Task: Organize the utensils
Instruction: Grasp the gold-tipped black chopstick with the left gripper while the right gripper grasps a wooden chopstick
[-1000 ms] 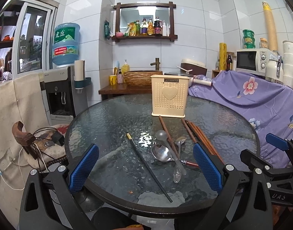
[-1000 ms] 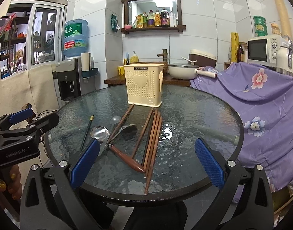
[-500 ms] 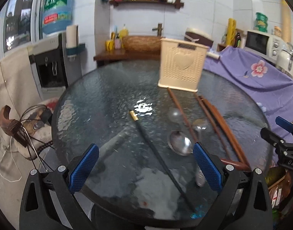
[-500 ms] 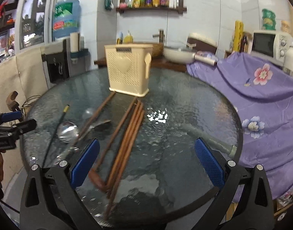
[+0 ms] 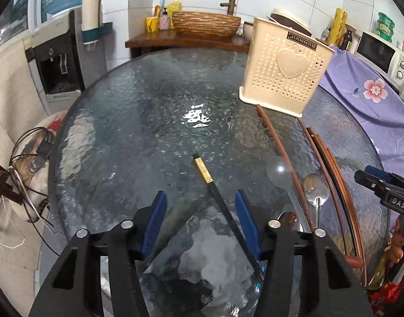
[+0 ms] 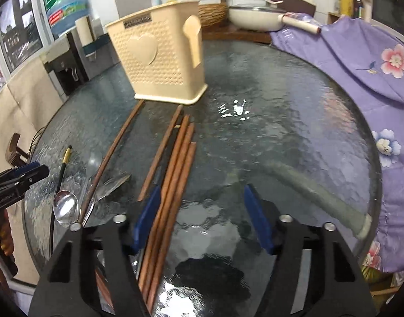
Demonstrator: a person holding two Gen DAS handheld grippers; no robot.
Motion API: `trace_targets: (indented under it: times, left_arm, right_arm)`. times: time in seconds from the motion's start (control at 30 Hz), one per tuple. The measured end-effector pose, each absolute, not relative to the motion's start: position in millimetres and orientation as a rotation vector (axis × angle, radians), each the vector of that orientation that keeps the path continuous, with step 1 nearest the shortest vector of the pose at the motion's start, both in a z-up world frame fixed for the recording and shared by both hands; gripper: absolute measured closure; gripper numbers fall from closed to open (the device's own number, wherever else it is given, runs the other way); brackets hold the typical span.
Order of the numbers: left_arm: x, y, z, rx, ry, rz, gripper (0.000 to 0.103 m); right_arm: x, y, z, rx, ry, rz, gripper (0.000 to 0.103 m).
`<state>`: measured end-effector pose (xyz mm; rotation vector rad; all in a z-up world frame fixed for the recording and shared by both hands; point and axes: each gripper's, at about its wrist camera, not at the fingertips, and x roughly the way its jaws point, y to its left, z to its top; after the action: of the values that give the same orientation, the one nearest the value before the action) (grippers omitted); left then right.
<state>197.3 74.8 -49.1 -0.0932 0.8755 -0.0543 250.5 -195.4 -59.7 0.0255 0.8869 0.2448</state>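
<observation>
Since a second ago both grippers have tipped down and come in over the round glass tabletop (image 5: pixel 128 121), so the cream utensil holder (image 5: pixel 284 71) now sits larger and higher in each view, and both pairs of fingers have just been closing from wide to about half open. In the left wrist view the left gripper (image 5: pixel 200 219) holds nothing; the black chopstick (image 5: pixel 217 198) with its gold band runs on the glass between the blue pads, nearer the right one, though whether it touches is unclear. Right of it lie a clear spoon (image 5: pixel 278 171), a metal spoon (image 5: pixel 316 189) and brown chopsticks (image 5: pixel 331 166), whose far tips end near the holder's base. In the right wrist view the right gripper (image 6: pixel 202 211) is likewise partly open and empty; the bundle of brown chopsticks (image 6: pixel 175 169) passes just inside its left pad, on the glass. The holder (image 6: pixel 159 63) stands upright beyond their tips.
</observation>
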Motion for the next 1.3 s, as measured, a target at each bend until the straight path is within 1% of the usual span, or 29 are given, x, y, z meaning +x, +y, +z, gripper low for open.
trace_targets:
  times: [0.1, 0.13, 0.17, 0.2, 0.3, 0.37, 0.63, 0.7, 0.73, 0.77, 0.93, 1.1, 1.2, 1.23, 1.27, 1.3]
  left_arm:
    - [204.8, 70.9, -54.7, -0.090, 0.909, -0.070, 0.059]
    - [207.5, 69.4, -56.1, -0.086, 0.918, -0.072, 0.061]
    - [210.2, 68.3, -57.0, -0.081, 0.925, -0.073, 0.062]
    - [212.9, 66.4, -58.7, -0.074, 0.932, -0.073, 0.063]
    - [218.7, 65.3, -61.5, -0.072, 0.942, -0.074, 0.063]
    - [221.6, 64.9, -62.8, -0.071, 0.946, -0.070, 0.063]
    - [229.3, 56.9, -65.8, -0.018, 0.951, -0.060, 0.064]
    - [231.9, 58.3, -66.5, -0.007, 0.950, -0.053, 0.064]
    - [232.4, 59.3, -66.6, -0.005, 0.951, -0.051, 0.064]
    - [232.8, 60.0, -66.7, -0.005, 0.952, -0.051, 0.064]
    - [237.8, 62.4, -65.5, -0.019, 0.971, -0.056, 0.064]
    - [249.7, 48.4, -64.9, 0.020, 0.998, -0.071, 0.065]
    - [256.0, 45.7, -65.3, 0.039, 1.010, -0.054, 0.072]
    - [257.9, 46.0, -65.2, 0.038, 1.014, -0.053, 0.076]
    - [259.6, 46.6, -65.2, 0.039, 1.018, -0.051, 0.081]
    - [261.9, 47.4, -65.0, 0.041, 1.023, -0.049, 0.083]
  right_arm:
    - [259.0, -190.2, -61.9, 0.011, 0.907, 0.243, 0.053]
    - [262.6, -189.2, -62.7, 0.007, 0.914, 0.235, 0.059]
    - [266.6, -188.0, -64.5, 0.012, 0.928, 0.231, 0.060]
    - [268.4, -187.5, -65.2, 0.020, 0.936, 0.235, 0.060]
    - [275.7, -184.7, -68.5, 0.033, 0.960, 0.250, 0.066]
    - [280.4, -181.9, -71.9, 0.018, 0.975, 0.235, 0.073]
    - [292.9, -176.2, -74.4, 0.033, 1.012, 0.263, 0.075]
    - [296.6, -175.3, -74.8, -0.009, 1.019, 0.236, 0.079]
    - [297.4, -177.0, -74.8, -0.014, 1.018, 0.232, 0.086]
    - [298.7, -179.9, -74.5, -0.018, 1.021, 0.230, 0.087]
    - [304.3, -186.5, -73.7, 0.009, 1.053, 0.248, 0.087]
    - [312.1, -173.2, -73.8, -0.003, 1.065, 0.258, 0.087]
    - [314.6, -168.7, -73.8, -0.018, 1.078, 0.266, 0.089]
    - [316.1, -168.1, -73.7, -0.018, 1.083, 0.265, 0.092]
    - [318.1, -167.9, -73.7, -0.014, 1.090, 0.267, 0.093]
    - [319.5, -168.3, -73.8, -0.008, 1.097, 0.273, 0.093]
